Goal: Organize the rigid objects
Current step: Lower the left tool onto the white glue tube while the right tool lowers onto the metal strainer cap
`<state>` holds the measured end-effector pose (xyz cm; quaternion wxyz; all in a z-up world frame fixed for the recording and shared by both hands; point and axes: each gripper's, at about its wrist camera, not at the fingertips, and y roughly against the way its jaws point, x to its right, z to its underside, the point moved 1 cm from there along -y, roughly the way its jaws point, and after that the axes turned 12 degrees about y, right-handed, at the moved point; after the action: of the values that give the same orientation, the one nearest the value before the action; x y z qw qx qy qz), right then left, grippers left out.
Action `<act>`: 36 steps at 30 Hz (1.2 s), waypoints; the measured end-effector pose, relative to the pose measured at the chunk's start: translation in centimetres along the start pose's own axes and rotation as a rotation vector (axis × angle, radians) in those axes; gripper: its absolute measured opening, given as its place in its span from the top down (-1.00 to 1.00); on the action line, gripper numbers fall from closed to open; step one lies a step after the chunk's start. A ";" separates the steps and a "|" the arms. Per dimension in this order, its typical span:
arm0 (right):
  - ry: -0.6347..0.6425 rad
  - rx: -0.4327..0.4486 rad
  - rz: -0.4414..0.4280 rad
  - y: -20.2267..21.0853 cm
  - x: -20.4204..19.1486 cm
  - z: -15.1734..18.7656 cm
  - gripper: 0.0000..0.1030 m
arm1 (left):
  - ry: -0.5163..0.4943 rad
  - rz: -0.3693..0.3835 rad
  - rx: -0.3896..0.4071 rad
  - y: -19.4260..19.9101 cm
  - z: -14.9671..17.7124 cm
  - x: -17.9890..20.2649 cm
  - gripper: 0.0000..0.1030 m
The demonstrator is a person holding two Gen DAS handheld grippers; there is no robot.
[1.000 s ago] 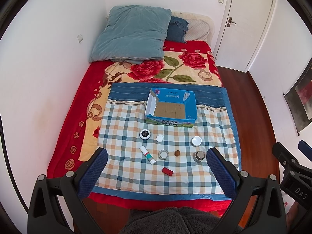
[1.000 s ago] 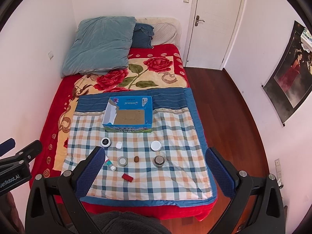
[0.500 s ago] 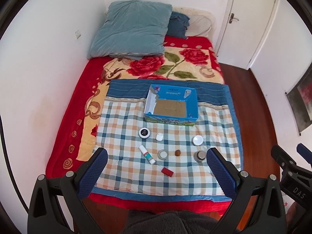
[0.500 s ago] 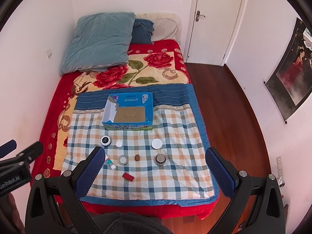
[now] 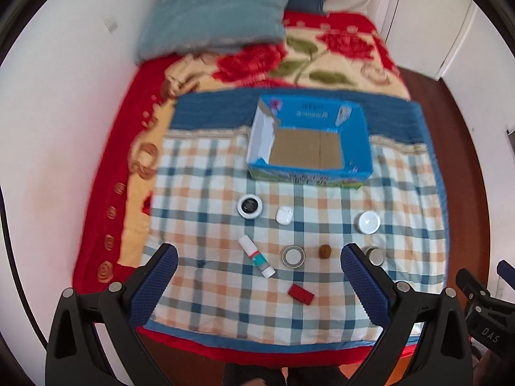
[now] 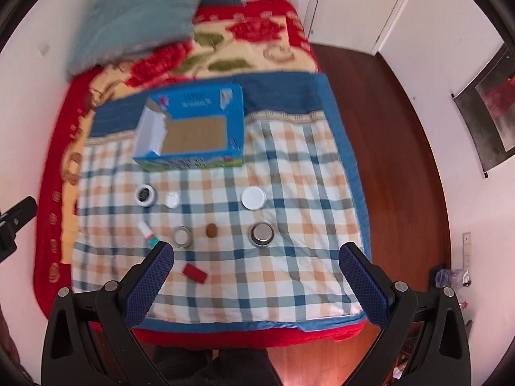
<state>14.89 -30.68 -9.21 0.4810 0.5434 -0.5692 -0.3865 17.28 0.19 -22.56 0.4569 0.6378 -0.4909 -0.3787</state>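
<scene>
An open blue cardboard box [image 5: 309, 143] [image 6: 193, 128] sits on a checked cloth on the bed. In front of it lie small items: a round black-and-white device [image 5: 249, 206], a white earbud case [image 5: 284, 215], a white lid [image 5: 369, 222], a glue stick [image 5: 256, 256], a tape ring [image 5: 293, 256], a brown nut [image 5: 325, 251], a metal tin [image 6: 262, 233] and a red block [image 5: 301, 293]. My left gripper [image 5: 257, 276] and right gripper [image 6: 256, 273] are both open and empty, above the cloth's near edge.
Blue pillows [image 5: 219, 9] lie at the head of the bed on a red rose blanket [image 5: 322, 54]. A white wall runs along the left. Wooden floor [image 6: 386, 128] and a white door [image 6: 347, 0] are to the right. A poster [image 6: 489, 109] hangs on the right wall.
Both grippers have moved forward and down toward the bed, so the box and small items look larger. Nothing on the cloth has moved. Both grippers stay open.
</scene>
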 end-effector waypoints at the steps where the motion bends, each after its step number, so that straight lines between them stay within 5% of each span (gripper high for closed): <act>1: -0.002 -0.014 -0.001 -1.7 0.1 -0.3 -1.00 | 0.000 -0.001 -0.019 -1.8 -0.1 0.3 -1.00; 9: -0.028 -0.156 -0.050 -18.3 0.4 -2.6 -1.00 | -0.021 -0.005 -0.183 -16.8 0.2 2.7 -1.00; 16: -0.039 -0.299 -0.055 -30.0 0.2 -1.2 -1.00 | 0.036 -0.042 -0.317 -26.7 2.7 1.6 -1.00; 26: -0.087 -0.434 0.024 -40.0 -0.8 4.0 -1.00 | 0.298 -0.124 -0.467 -36.1 6.8 -5.2 -0.99; 36: -0.351 -0.463 0.070 -44.4 2.2 6.6 -1.00 | 0.388 -0.103 -0.596 -41.1 10.2 -5.5 -0.99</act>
<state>19.57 -38.33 -53.28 0.4994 0.3240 -0.5587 -0.5776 17.99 7.55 -64.63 0.6878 0.5604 -0.2304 -0.3997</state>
